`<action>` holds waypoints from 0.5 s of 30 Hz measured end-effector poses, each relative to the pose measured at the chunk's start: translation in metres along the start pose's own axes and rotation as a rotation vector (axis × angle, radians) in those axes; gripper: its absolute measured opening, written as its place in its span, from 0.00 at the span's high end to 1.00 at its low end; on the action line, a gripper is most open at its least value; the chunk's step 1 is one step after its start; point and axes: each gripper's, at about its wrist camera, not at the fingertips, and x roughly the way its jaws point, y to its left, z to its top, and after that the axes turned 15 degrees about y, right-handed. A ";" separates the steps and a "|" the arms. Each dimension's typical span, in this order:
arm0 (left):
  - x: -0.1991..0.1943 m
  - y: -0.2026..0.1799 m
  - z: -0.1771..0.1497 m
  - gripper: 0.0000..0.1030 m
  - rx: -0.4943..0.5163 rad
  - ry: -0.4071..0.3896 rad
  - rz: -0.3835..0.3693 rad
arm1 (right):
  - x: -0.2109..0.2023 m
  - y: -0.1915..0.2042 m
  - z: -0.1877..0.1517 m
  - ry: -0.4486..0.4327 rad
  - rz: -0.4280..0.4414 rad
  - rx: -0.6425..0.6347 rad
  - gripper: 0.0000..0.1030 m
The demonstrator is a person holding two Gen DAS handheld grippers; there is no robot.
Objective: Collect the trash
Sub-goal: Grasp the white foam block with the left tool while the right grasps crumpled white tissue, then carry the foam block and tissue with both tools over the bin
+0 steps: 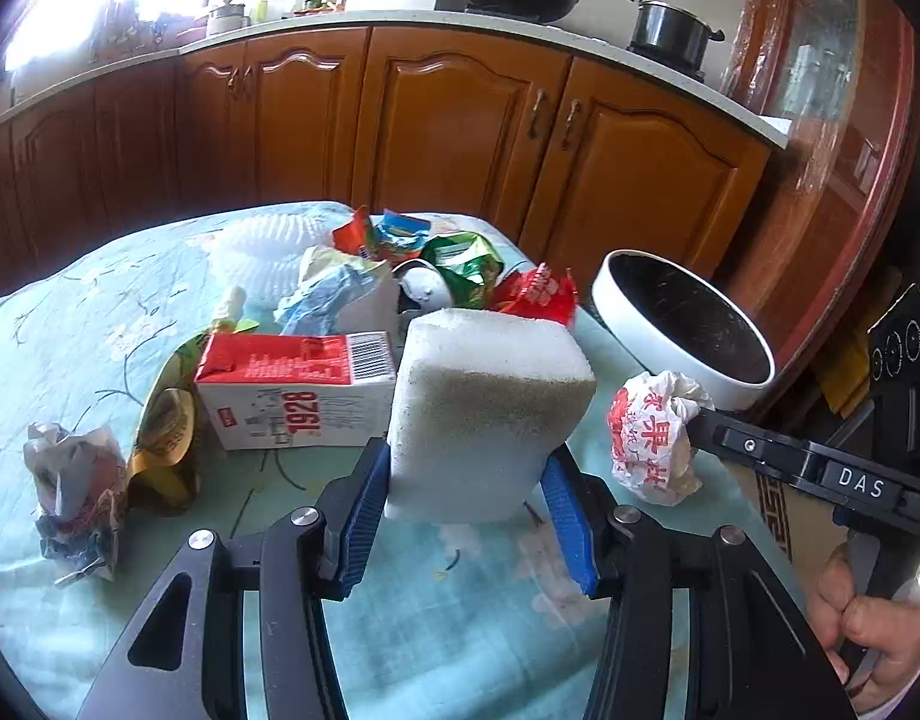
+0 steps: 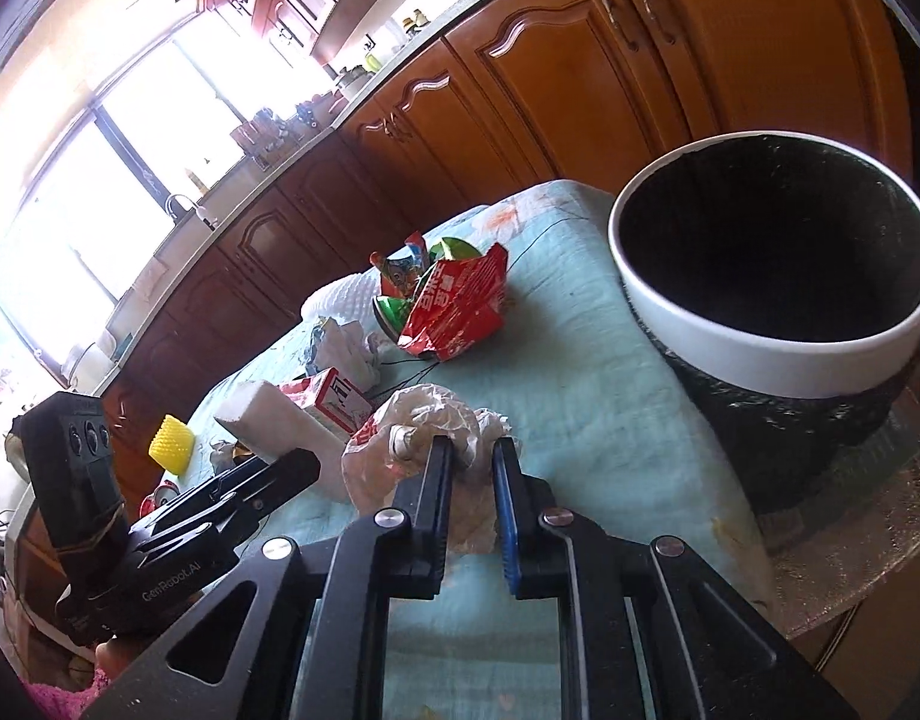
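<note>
The left gripper (image 1: 466, 474) clamps one white foam block (image 1: 490, 402) above the pale blue floral tablecloth (image 1: 100, 312); the right gripper (image 2: 471, 492) pinches one crumpled white plastic bag with red print (image 2: 424, 420). One white-rimmed bin lined in black (image 2: 778, 354) stands at the table's edge. Only the left view shows the red-and-white carton (image 1: 298, 390).

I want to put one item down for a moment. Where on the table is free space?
Bare cloth lies between the crumpled plastic bag, the red wrapper and the bin. The cloth under the left gripper is also free. Around the milk carton it is crowded.
</note>
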 end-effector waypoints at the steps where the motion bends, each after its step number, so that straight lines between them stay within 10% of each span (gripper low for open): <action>1: 0.000 -0.004 0.002 0.52 0.009 0.001 -0.008 | -0.005 -0.004 -0.001 -0.010 -0.011 0.006 0.87; 15: 0.020 -0.065 0.029 0.51 0.123 0.045 -0.058 | -0.060 -0.054 -0.002 -0.121 -0.101 0.100 0.87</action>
